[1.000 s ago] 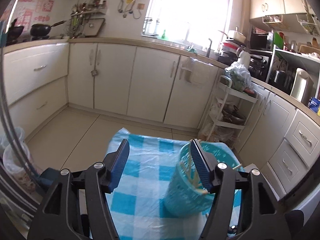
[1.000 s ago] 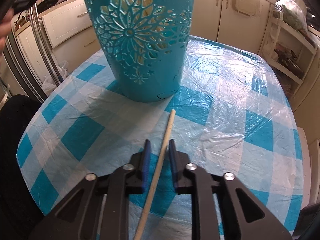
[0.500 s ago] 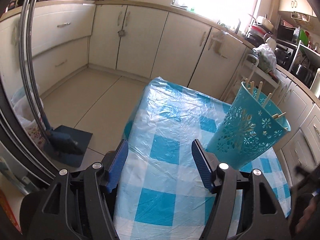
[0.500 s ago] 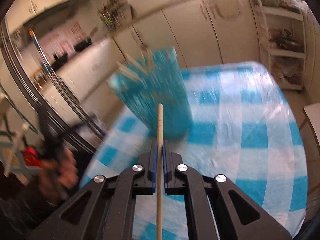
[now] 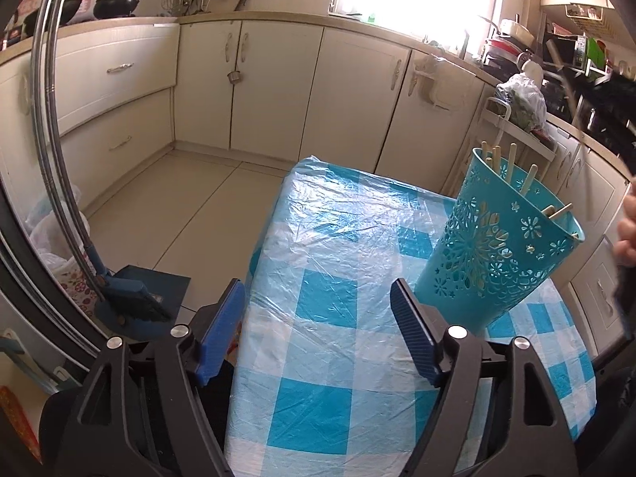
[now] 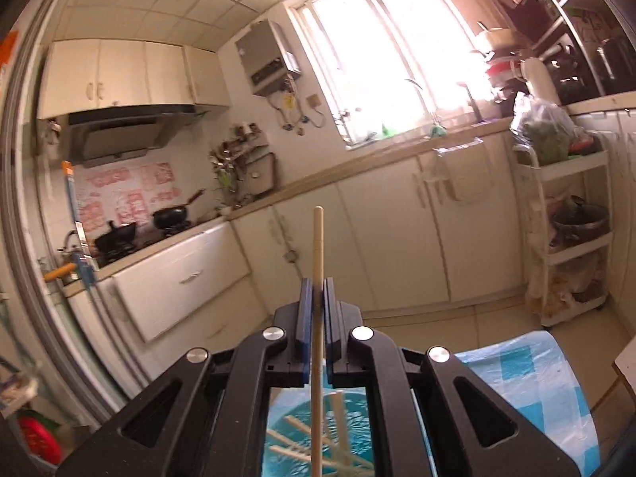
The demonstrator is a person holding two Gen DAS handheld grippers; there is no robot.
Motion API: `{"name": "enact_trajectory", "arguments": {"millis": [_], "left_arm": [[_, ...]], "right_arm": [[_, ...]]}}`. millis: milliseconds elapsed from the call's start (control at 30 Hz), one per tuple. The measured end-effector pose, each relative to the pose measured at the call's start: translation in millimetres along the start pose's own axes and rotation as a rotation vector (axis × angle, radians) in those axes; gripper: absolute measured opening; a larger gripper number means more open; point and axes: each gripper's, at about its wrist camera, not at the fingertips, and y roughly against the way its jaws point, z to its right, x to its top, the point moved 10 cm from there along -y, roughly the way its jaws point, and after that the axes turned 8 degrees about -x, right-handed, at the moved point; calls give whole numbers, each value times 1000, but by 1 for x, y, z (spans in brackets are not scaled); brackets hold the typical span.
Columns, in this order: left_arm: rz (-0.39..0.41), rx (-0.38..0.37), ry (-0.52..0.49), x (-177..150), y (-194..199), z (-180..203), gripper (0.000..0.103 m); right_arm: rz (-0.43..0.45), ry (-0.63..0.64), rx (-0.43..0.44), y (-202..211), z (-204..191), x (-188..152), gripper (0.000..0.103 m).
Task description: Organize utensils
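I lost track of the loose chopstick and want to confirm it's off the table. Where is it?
In the right wrist view the chopstick is clamped in the right gripper, raised directly above the teal basket of chopsticks.

No legible text anywhere.

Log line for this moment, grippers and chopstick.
left gripper: open, empty | right gripper: shut on chopstick | holder: upright on table

left wrist: angled down over table (image 5: 318, 357) | right wrist: near level, above holder (image 6: 357, 437) | shared: holder, cabinets (image 5: 349, 91)
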Motion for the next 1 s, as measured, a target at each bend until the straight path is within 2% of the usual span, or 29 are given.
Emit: {"name": "enact_trajectory", "arguments": {"millis": [133, 267, 433, 500, 533, 633, 700, 767, 833, 1000], "left_arm": [[6, 7, -31, 1, 0, 6, 77], [11, 26, -71, 3, 4, 13, 81], [24, 28, -77, 6, 23, 21, 86], [18, 18, -68, 5, 34, 25, 88], [11, 16, -64, 5, 43, 29, 88], [15, 5, -64, 10, 70, 41, 90], [41, 10, -75, 16, 93, 51, 95], [69, 21, -91, 23, 117, 62, 95], [93, 30, -111, 27, 143, 75, 95], [106, 86, -169, 29, 199, 102, 95]], "right_arm": [[-3, 28, -51, -3, 12, -25, 6], [-22, 67, -60, -5, 14, -36, 7], [-55, 94, -28, 30, 7, -42, 9], [-61, 90, -15, 52, 6, -42, 23], [-69, 82, -7, 65, 5, -44, 26], [-110, 38, -4, 106, 5, -48, 51], [-138, 13, -22, 135, 5, -50, 76], [-151, -1, -38, 161, 3, -51, 90], [-162, 1, -52, 187, -1, -49, 95], [-174, 28, -104, 235, -17, -35, 96]]}}
